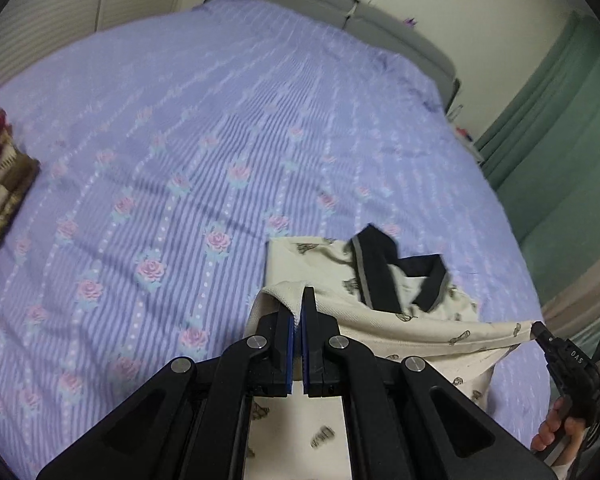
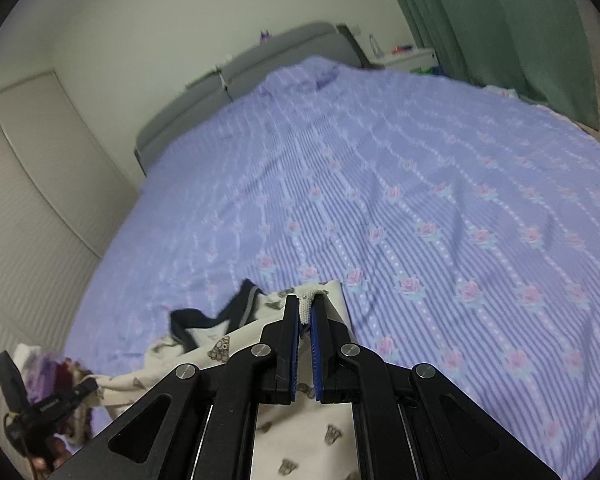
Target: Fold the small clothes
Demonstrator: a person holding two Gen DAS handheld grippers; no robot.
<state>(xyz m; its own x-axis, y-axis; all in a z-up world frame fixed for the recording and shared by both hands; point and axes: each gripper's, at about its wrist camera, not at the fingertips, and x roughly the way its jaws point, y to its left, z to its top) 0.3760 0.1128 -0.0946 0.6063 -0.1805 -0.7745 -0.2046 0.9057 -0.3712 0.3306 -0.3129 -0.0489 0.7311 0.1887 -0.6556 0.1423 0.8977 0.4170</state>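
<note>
A small cream shirt [image 1: 324, 272] with little grey prints and a black collar [image 1: 384, 268] lies on the purple flowered bedspread [image 1: 180, 152]. My left gripper [image 1: 299, 304] is shut on one edge of the shirt and holds it lifted above the bed. My right gripper [image 2: 307, 306] is shut on the other edge of the same shirt [image 2: 300, 440]; the black collar [image 2: 220, 320] shows to its left. The right gripper also shows at the right edge of the left wrist view [image 1: 538, 330], with cloth stretched between the two. The left gripper shows at the lower left of the right wrist view [image 2: 4, 360].
A pile of folded clothes [image 1: 0, 176] sits at the left side of the bed. A grey headboard [image 1: 340, 4] stands at the far end. Green curtains [image 2: 500, 24] hang on the right, with a white bedside table [image 2: 412, 58]. A pale wardrobe [image 2: 28, 184] stands on the left.
</note>
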